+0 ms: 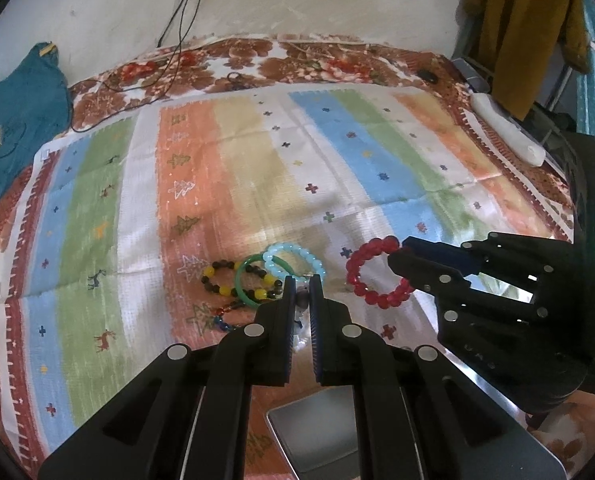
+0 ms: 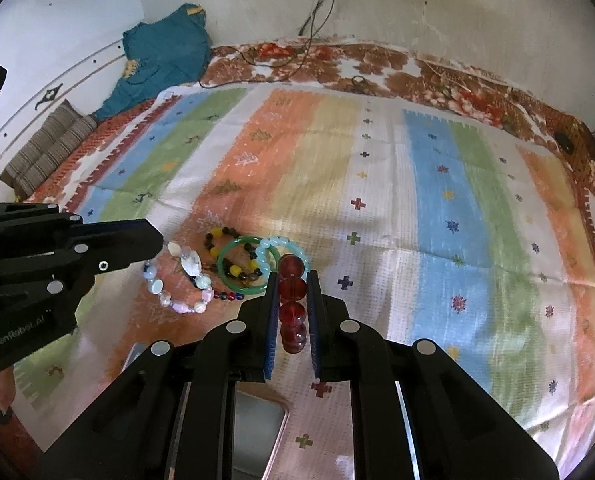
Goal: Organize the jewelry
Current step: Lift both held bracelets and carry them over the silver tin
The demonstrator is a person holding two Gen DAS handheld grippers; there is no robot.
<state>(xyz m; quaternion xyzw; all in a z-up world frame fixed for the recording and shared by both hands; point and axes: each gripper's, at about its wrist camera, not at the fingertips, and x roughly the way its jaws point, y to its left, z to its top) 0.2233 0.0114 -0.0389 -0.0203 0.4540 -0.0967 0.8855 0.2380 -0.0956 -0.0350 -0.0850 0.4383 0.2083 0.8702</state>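
Observation:
My right gripper (image 2: 293, 276) is shut on a red bead bracelet (image 2: 293, 304), which hangs as a ring from its tips in the left wrist view (image 1: 373, 272), lifted above the cloth. My left gripper (image 1: 302, 280) is shut on a pale stone bracelet (image 2: 177, 280), holding it by a bead (image 1: 303, 300); it shows in the right wrist view (image 2: 159, 240). On the striped cloth lie a green bangle (image 1: 253, 284), a yellow and black bead bracelet (image 1: 225, 280) and a light blue bead bracelet (image 1: 293, 258), overlapping.
A grey tray corner (image 1: 313, 436) sits under my grippers near the front edge. A teal garment (image 1: 21, 120) lies at the back left, cables (image 1: 177, 40) hang on the wall, a white object (image 1: 505, 128) lies at the right edge.

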